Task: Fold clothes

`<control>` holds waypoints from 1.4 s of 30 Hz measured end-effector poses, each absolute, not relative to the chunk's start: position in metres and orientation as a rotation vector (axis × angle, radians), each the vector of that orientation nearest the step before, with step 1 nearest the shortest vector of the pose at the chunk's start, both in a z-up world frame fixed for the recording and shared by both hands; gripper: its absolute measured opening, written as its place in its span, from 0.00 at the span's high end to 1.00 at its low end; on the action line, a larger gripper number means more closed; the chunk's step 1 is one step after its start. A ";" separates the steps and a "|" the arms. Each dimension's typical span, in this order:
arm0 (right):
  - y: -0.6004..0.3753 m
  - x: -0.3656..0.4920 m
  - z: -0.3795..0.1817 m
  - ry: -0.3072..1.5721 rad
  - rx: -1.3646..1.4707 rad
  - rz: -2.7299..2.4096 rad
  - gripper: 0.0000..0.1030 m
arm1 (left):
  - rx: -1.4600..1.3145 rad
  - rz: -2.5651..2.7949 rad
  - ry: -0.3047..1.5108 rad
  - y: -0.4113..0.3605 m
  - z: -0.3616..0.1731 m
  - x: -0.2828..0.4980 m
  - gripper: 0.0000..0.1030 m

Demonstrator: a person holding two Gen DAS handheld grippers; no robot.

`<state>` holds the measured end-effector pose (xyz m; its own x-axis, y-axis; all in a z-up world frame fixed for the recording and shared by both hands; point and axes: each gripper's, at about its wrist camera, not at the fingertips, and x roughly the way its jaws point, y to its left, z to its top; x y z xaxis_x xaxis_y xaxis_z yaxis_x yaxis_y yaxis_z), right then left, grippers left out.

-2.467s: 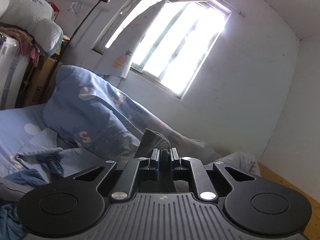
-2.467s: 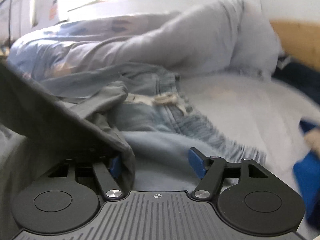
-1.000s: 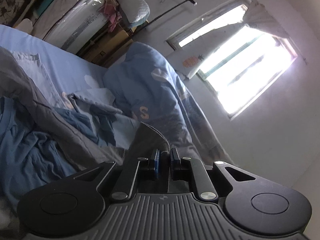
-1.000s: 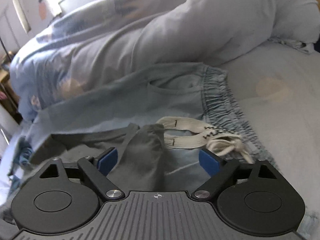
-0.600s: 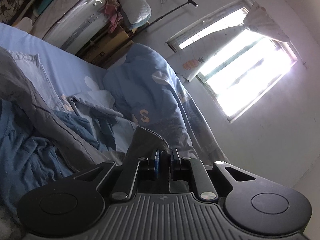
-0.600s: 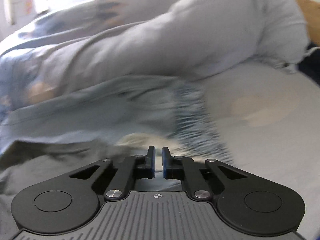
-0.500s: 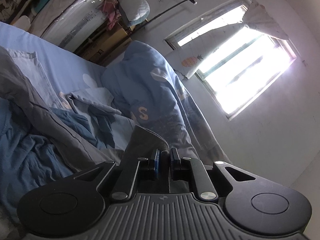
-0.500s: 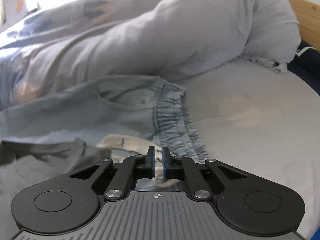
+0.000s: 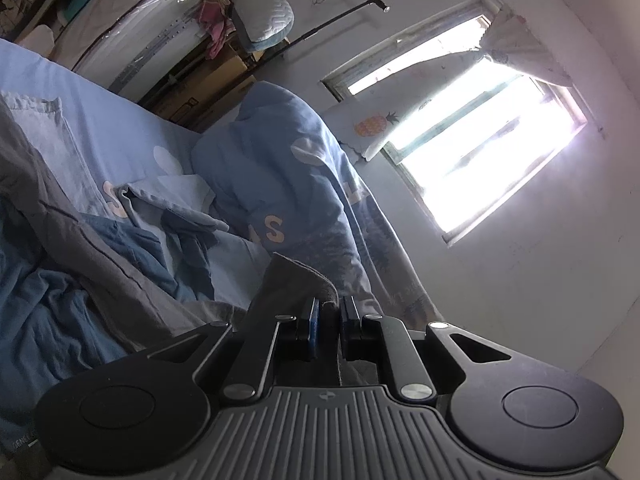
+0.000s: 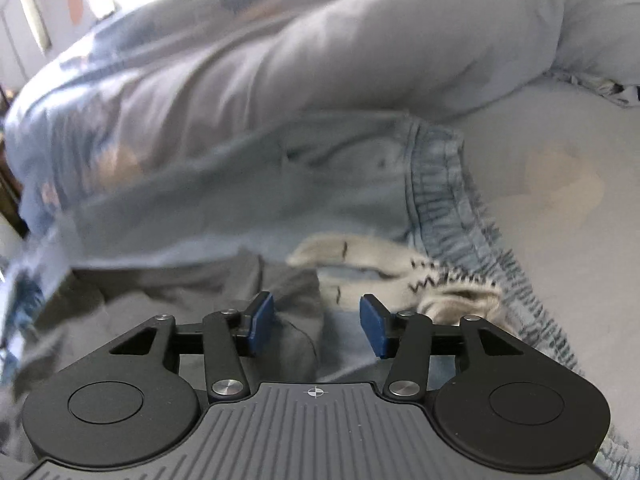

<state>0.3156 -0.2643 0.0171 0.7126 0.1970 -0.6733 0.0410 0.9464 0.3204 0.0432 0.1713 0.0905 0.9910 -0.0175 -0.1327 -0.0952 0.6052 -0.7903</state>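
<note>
The left gripper (image 9: pixel 329 322) pinches a corner of the dark grey cloth garment (image 9: pixel 294 280), lifted over the blue bed (image 9: pixel 120 128). The right gripper (image 10: pixel 317 326) hangs with fingers spread and empty over that garment's bunched part beside light blue drawstring shorts (image 10: pixel 440 184).

The black two-finger left gripper (image 9: pixel 328 316) pinches a fold of dark grey fabric garment (image 9: pixel 290 282) between its closed blue-padded jaws, the cloth standing up in a peak above the fingertips. Behind it a pale blue duvet (image 9: pixel 276 168) printed with an orange letter S lies heaped on the blue bedsheet (image 9: pixel 104 112). A crumpled darker blue garment (image 9: pixel 52 304) sits at the left. A bright window (image 9: pixel 480 136) with a pineapple-print curtain fills the upper right.
</note>
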 end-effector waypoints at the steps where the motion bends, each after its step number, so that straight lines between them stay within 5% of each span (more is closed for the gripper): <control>1: -0.263 0.314 0.020 0.762 0.316 0.084 0.49 | -0.923 0.047 0.134 0.172 0.090 0.044 0.87; 14: -0.253 0.302 0.035 0.734 0.315 0.159 0.49 | -0.926 0.045 0.143 0.169 0.091 0.044 0.87; 20: -0.251 0.312 0.017 0.807 0.295 0.107 0.36 | -0.918 0.038 0.143 0.166 0.092 0.045 0.87; 22: -0.249 0.313 0.010 0.807 0.288 0.107 0.43 | -0.914 0.034 0.141 0.166 0.093 0.045 0.87; 24: -0.245 0.313 0.006 0.806 0.263 0.124 0.76 | -0.913 0.031 0.140 0.166 0.093 0.046 0.87; 27: -0.248 0.310 0.012 0.754 0.226 0.085 0.94 | -0.927 0.020 0.140 0.168 0.091 0.048 0.87; 42: -0.301 0.323 0.012 0.702 0.281 -0.015 0.94 | -0.976 -0.086 0.312 0.186 0.044 0.094 0.87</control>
